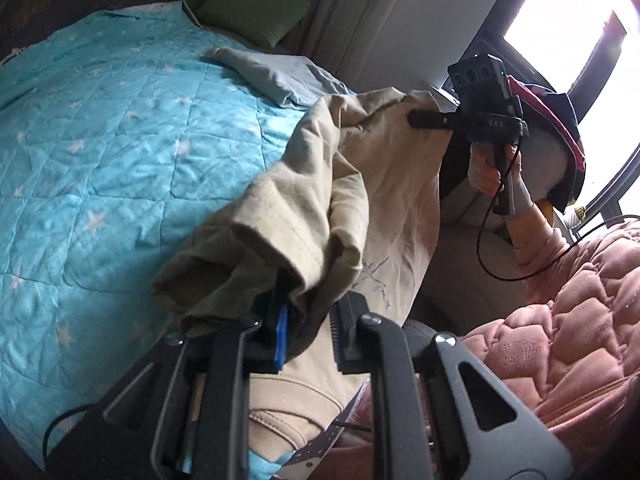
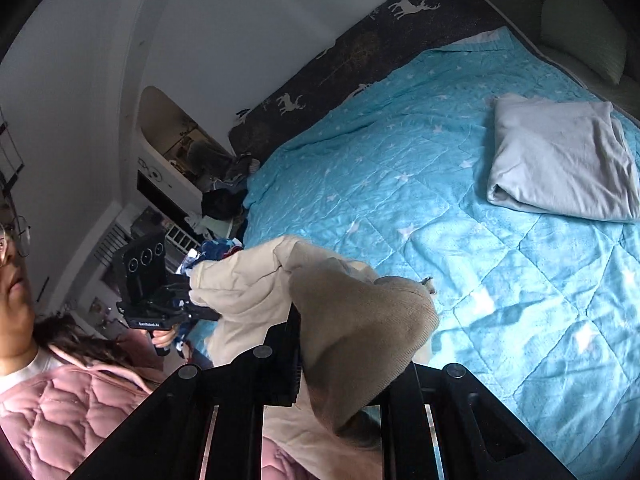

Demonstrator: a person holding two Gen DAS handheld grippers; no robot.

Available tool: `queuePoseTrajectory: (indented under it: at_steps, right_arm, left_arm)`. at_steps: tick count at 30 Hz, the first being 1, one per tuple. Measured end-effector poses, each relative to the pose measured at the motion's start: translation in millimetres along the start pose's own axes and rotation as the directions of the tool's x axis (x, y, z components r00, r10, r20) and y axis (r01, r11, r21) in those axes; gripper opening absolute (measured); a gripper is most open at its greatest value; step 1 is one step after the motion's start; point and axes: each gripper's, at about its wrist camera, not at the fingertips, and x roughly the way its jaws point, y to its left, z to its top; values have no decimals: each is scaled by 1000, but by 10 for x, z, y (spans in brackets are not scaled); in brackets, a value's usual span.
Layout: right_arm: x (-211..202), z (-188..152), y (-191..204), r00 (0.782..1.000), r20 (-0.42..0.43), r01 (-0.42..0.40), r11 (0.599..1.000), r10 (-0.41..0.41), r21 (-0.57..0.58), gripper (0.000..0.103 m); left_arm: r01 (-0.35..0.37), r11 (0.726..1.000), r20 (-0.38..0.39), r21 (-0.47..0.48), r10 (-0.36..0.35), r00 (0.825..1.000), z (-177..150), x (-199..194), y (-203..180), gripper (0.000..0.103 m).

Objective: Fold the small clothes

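The beige top (image 1: 384, 184), bunched in the left hand-held gripper (image 1: 308, 332), is soft matt cotton-like cloth with stitched hems. The hand-held gripper is matt black plastic with dull metal screw heads. Beyond it, the turquoise bedspread (image 1: 100, 152) is quilted, faintly sheeny fabric. Beside it, the pink jacket (image 1: 580, 320) is padded, quilted, velvety-looking cloth.

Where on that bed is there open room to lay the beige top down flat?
The wide middle of the turquoise star-print quilt is bare, bordered by the dark deer-print blanket and the folded pale grey garment. It is crowded by the nightstand corner, where dark clothes pile up.
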Motion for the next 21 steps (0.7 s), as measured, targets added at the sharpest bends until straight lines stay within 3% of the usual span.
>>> queuePoseTrajectory:
  at_steps: [7,9,12,15,17,19,21]
  right_arm:
    - [42,16,-11,1000,-17,23,1000,-23,1,17]
    - [34,11,-7,999,-20,28,1000,-28,5,18]
    - [52,16,-43,999,-21,40,999,-40,20,18]
    - [88,37,-100,999,-26,44,998,-43,38,18]
    - [103,52,-103,999,-29,46,998,-45,38,18]
    - [96,52,-81,999,-30,46,998,-46,32,18]
    - [65,41,-56,998,-28,51,998,-51,25,18]
  left_arm:
    - [64,998,-1,-2,-64,998,-184,-154,2,21]
    - [52,998,2,-24,-52,999,-162,-191,92,29]
    - [18,993,58,-113,-11,998,-70,-305,403,47]
    - [13,974,112,-224,12,994,52,-374,821,48]
    - [-24,956,96,-291,54,994,128,-305,1118,48]
    - [-54,956,36,-289,67,997,168,-141,1276,48]
    - [-38,967,-35,-251,31,999,166,56,1273,48]
